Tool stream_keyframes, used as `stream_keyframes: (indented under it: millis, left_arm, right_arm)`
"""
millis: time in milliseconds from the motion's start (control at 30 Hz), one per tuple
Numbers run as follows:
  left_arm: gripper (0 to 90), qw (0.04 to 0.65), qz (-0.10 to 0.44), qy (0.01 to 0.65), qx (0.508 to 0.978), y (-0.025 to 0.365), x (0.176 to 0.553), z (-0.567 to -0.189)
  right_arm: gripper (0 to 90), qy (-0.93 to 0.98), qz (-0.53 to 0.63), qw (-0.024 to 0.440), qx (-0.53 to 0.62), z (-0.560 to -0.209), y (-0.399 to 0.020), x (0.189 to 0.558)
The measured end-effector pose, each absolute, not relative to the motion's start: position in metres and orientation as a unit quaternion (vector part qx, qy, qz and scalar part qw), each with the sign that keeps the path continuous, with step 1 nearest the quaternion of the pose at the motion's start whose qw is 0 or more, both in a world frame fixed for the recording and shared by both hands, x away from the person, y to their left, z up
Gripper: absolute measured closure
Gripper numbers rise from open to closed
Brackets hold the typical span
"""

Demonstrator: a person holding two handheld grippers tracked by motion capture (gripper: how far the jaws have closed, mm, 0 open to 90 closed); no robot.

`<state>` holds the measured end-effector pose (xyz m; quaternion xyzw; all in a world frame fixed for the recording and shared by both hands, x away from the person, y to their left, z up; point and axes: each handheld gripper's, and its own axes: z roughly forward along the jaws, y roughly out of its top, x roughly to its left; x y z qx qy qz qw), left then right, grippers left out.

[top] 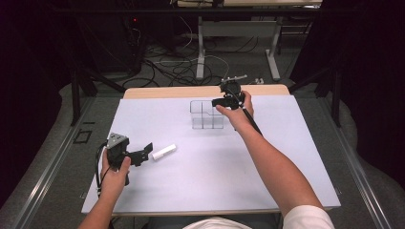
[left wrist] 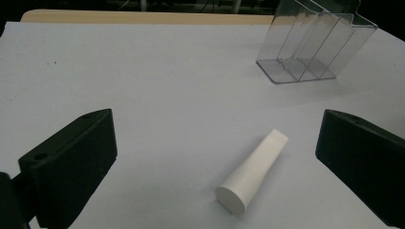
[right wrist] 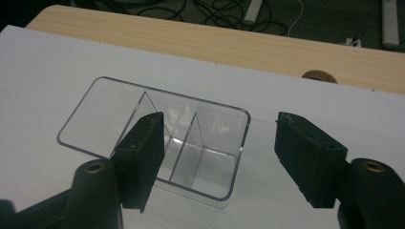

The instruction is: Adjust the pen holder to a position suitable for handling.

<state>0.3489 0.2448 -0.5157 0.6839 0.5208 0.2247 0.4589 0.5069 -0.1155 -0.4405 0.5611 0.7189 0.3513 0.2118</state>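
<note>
**A:** Start at the near edge of the counter. What's your left doing?

**B:** My left gripper [top: 143, 153] sits near the near-left corner, jaws wide apart, nothing between the pads. The white tube [left wrist: 253, 171] lies flat on the counter [top: 200, 181] just beyond them, cap end toward me, touching neither pad.

**A:** What could go wrong there?

**B:** It's round and lies at an angle to the jaws. If I close off-centre, one pad meets it first, and I judge it rolls or skids away instead of seating. The cap end is wider than the tail, so a pinch on the taper could squirt it out.

**A:** And farther off?

**B:** My right gripper [top: 224, 101] is up by the far edge, at the clear organizer [right wrist: 157, 138]. Its jaws stand partly apart and grip nothing: one hangs over the middle compartments, the other outside the right-hand wall, so that wall sits between them.

**A:** The risk?

**B:** The organizer looks light and slick. If I press down or clamp askew, I think it tips or slides toward the far edge. Clear walls are also hard to judge, so I could knock a divider. Then the tube has no steady place to go.
</note>
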Motion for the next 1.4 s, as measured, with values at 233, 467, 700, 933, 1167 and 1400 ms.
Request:
stream_keyframes:
  millis: [233, 467, 700, 933, 1167, 1400]
  left_arm:
    - [0.3, 0.455, 0.222, 0.523, 0.685, 0.246, 0.349, -0.517]
    - [0.2, 0.455, 0.222, 0.524, 0.685, 0.246, 0.349, -0.517]
    - [0.3, 0.454, 0.217, 0.526, 0.686, 0.247, 0.35, -0.518]
    - [0.3, 0.454, 0.215, 0.526, 0.686, 0.247, 0.35, -0.518]
    - [0.3, 0.456, 0.214, 0.527, 0.685, 0.247, 0.35, -0.518]
    - [0.3, 0.455, 0.213, 0.526, 0.686, 0.247, 0.35, -0.518]
  right_arm:
    - [43.5, 0.718, 0.324, 0.19, 0.586, -0.455, -0.116, 0.518]
    - [54.0, 0.712, 0.309, 0.182, 0.603, -0.466, -0.118, 0.527]
    - [61.4, 0.712, 0.294, 0.173, 0.615, -0.475, -0.118, 0.532]
    - [70.1, 0.702, 0.288, 0.156, 0.632, -0.48, -0.118, 0.533]
    - [78.2, 0.695, 0.286, 0.148, 0.643, -0.481, -0.117, 0.534]
    - [82.5, 0.683, 0.28, 0.136, 0.66, -0.484, -0.118, 0.536]
